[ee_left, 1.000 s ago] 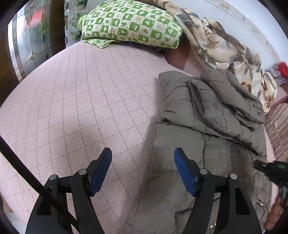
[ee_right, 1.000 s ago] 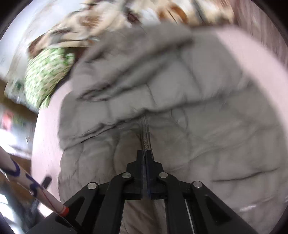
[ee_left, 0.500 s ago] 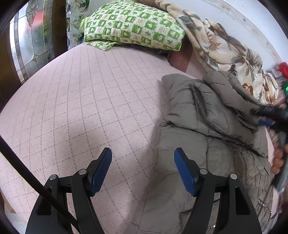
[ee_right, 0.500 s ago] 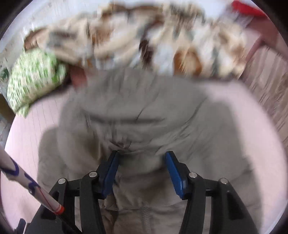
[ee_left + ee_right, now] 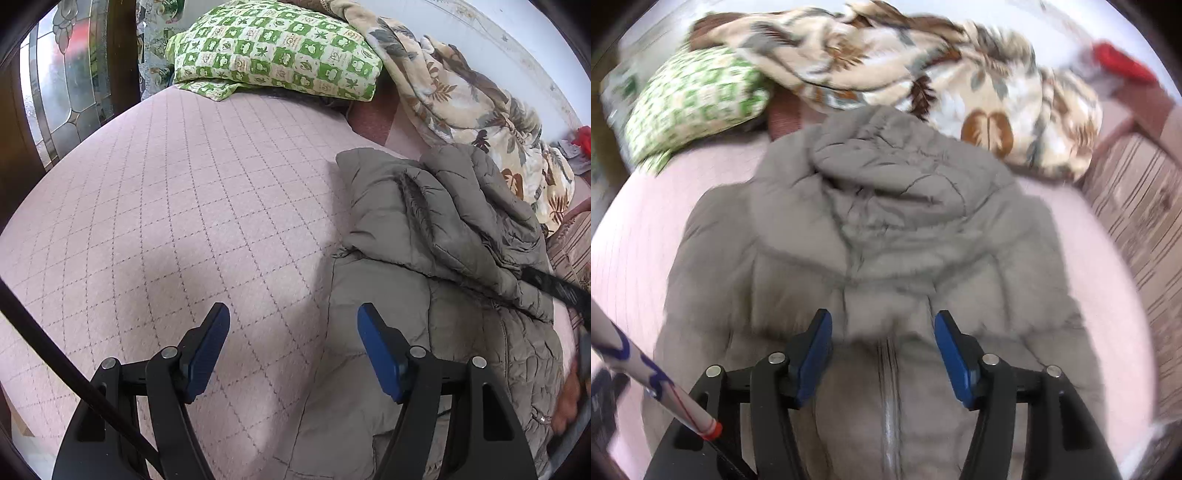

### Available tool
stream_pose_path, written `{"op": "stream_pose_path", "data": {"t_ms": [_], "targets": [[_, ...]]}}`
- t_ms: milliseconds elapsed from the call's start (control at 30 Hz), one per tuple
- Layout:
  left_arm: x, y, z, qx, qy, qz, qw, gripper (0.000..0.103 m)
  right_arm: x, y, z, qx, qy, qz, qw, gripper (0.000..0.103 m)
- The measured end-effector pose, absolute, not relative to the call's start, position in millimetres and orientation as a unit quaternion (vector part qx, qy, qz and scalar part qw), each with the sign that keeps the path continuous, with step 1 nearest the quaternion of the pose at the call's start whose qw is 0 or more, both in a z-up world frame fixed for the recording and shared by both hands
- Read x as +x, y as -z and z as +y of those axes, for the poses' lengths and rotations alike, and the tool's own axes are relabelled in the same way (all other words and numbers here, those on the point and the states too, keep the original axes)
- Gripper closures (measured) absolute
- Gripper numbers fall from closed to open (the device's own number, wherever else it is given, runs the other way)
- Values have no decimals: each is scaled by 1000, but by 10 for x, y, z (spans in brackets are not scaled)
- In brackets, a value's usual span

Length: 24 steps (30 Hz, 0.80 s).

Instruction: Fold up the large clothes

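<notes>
Bed (image 5: 177, 206): the largest item we record, covered in a pale pink quilted sheet with a diamond stitch pattern; it carries everything else listed.

Blanket (image 5: 990, 85): cream with brown and grey leaf print, heaped along the head of the bed against the wall, just beyond the coat's hood.

Coat (image 5: 871, 236): the task's garment, a grey-brown padded coat with hood. We find it lying front up on the right part of the bed, hood toward the blanket, zip (image 5: 890, 406) running down the middle and closed. In the left wrist view the sleeve (image 5: 480, 236) is folded across the chest.

Pillow (image 5: 277, 51): green and cream check, at the head of the bed, left of the blanket, well apart from the coat.

Left gripper (image 5: 293, 347): jaws spread wide, empty, hovering over the coat's left edge where it meets the bare sheet; one blue pad is above the sheet, the other above the coat.

Right gripper (image 5: 882, 354): jaws spread, holding nothing, poised over the chest of the coat, with the zip between the pads. This view is motion-blurred.

Hand (image 5: 565, 402): a blurred part of the person's hand at the right edge of the left wrist view.

Red item (image 5: 1123, 66): small, at the far right beyond the blanket; we cannot tell what it is.
</notes>
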<state>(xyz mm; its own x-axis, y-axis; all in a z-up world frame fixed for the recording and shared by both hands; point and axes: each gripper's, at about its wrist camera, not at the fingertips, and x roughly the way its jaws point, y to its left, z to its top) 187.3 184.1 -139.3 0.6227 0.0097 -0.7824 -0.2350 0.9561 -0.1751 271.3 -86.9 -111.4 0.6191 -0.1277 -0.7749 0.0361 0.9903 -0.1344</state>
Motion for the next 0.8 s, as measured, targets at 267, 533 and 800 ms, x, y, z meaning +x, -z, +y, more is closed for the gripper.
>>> {"op": "stream_pose_path", "data": {"t_ms": [267, 533, 800], "targets": [[1812, 1405, 1790, -119, -83, 428, 892, 32, 2420, 1158, -614, -132, 46, 403, 905, 38], [1759, 1387, 1887, -115, -94, 425, 893, 32, 3114, 1589, -121, -40, 32, 455, 889, 38], [1798, 1396, 2107, -136, -103, 428, 887, 32, 3179, 1645, -61, -96, 27, 463, 881, 25]]}}
